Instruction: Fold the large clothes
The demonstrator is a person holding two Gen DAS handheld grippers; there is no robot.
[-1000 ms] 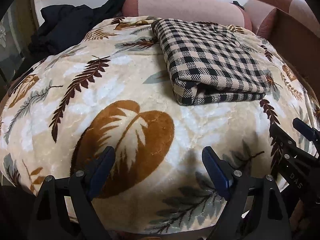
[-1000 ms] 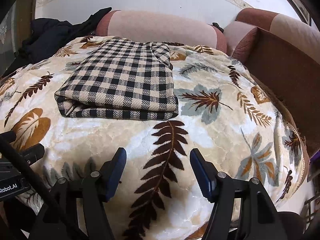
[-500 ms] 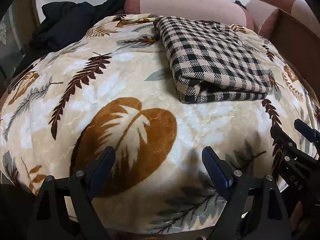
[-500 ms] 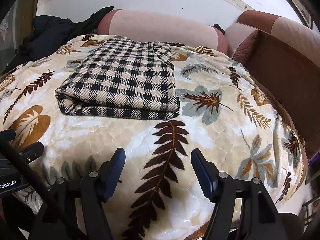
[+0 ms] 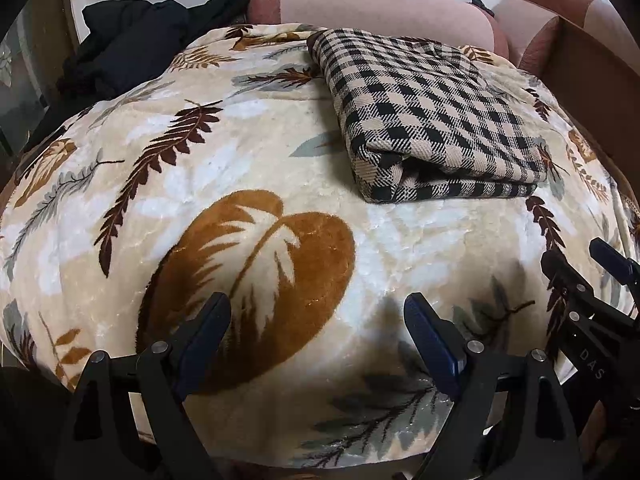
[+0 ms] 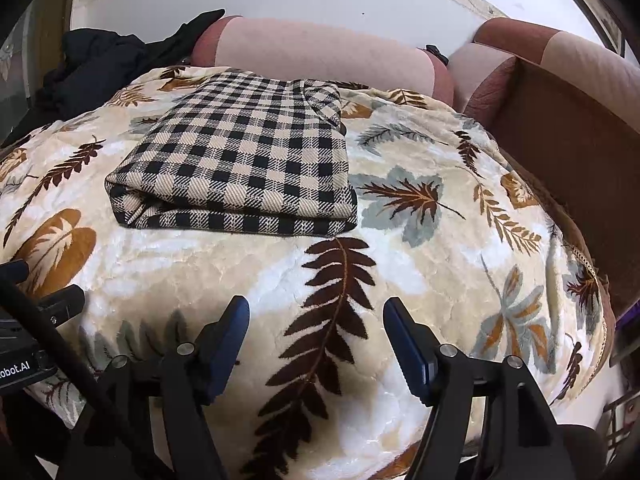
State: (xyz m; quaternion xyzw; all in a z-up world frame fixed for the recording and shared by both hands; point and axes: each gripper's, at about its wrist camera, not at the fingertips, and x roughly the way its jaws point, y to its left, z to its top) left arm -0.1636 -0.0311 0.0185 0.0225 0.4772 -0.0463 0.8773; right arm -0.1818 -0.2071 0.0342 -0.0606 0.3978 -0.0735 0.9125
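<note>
A black-and-beige checked garment (image 5: pixel 428 120) lies folded into a flat rectangle on the leaf-patterned blanket (image 5: pixel 248 184); it also shows in the right wrist view (image 6: pixel 248 164). My left gripper (image 5: pixel 316 332) is open and empty, well short of the garment's near edge and to its left. My right gripper (image 6: pixel 316 332) is open and empty, short of the garment's near edge. The right gripper also shows at the right edge of the left wrist view (image 5: pixel 592 280), and the left gripper's body at the left edge of the right wrist view (image 6: pixel 28 320).
The blanket (image 6: pixel 440 240) covers a sofa seat. A pink bolster (image 6: pixel 320 56) and brown armrest (image 6: pixel 568 120) bound the back and right. Dark clothes (image 5: pixel 132 44) are piled at the back left.
Both grippers have drawn slightly back and lower from the folded garment, staying open. The garment has not moved.
</note>
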